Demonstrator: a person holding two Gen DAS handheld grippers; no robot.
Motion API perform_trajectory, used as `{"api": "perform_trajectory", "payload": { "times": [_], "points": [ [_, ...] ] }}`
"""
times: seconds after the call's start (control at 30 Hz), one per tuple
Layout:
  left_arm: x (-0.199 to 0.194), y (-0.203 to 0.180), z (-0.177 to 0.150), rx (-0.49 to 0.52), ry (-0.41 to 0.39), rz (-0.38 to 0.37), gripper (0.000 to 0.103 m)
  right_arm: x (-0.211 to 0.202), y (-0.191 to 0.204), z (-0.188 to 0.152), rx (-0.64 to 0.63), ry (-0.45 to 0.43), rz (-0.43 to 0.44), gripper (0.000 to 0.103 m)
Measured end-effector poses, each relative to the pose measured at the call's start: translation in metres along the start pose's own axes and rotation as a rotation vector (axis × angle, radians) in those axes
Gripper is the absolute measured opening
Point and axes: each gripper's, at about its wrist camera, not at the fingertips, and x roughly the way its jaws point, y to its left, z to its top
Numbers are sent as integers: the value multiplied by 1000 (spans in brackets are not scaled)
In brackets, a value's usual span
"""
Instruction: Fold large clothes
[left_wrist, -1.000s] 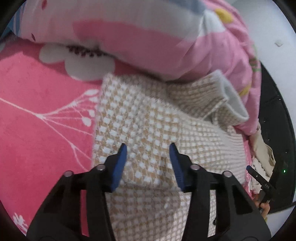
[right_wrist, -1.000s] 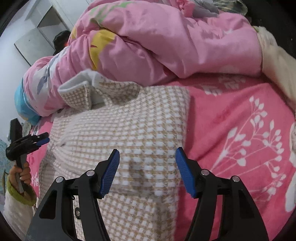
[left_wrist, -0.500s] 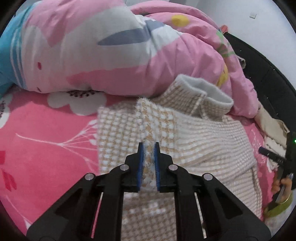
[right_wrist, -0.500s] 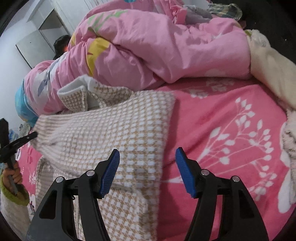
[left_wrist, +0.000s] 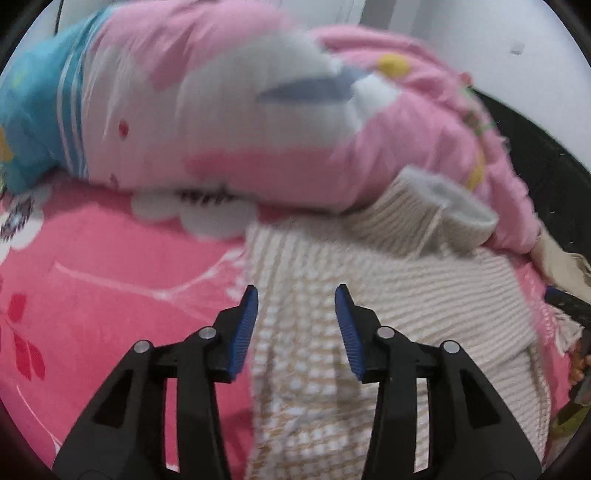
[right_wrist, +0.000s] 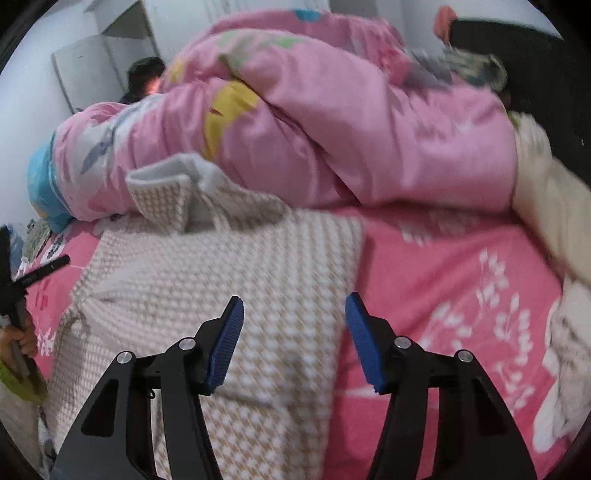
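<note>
The beige checked sweater (left_wrist: 388, 295) is lying flat on the pink floral bedsheet (left_wrist: 110, 288), collar against the bunched pink quilt (left_wrist: 258, 122), long axis running from the quilt toward both wrist views. The left gripper (left_wrist: 295, 325) is opening, released, over the sweater's left edge. The right gripper (right_wrist: 293, 332) is closing with nothing clamped, straddling the right edge. Both are equally near. Motion blur is obscuring the weave; the hem is cut off below.
</note>
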Motion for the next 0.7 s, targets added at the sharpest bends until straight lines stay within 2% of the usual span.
{"api": "perform_trajectory", "payload": {
  "times": [0.1, 0.17, 0.2, 0.23, 0.33, 0.47, 0.57, 0.63, 0.7],
  "points": [
    [10, -26, -4, 62, 46, -22, 55, 25, 17, -7, -38, 47, -24, 55],
    [38, -41, -16, 107, 134, 17, 69, 57, 24, -20, -112, 129, -141, 55],
    [61, -42, -27, 115, 217, 67, 69, 69, 25, -26, -134, 159, -160, 56],
    [73, -39, -34, 98, 252, 85, 76, 73, 20, -29, -118, 155, -142, 57],
    [59, -34, -37, 38, 194, 57, 76, 58, 11, -17, -25, 176, -112, 57],
    [31, -45, -35, 72, 123, 23, 76, 38, 13, -13, -1, 148, -78, 60],
    [25, -49, -42, 53, 159, 26, 77, 39, 19, -28, -2, 179, -109, 62],
    [12, -52, -51, 58, 165, 6, 77, 22, 26, -38, -4, 157, -127, 63],
    [-17, -57, -64, 74, 150, 12, 77, -11, 35, -49, -5, 131, -105, 66]
  ]
}}
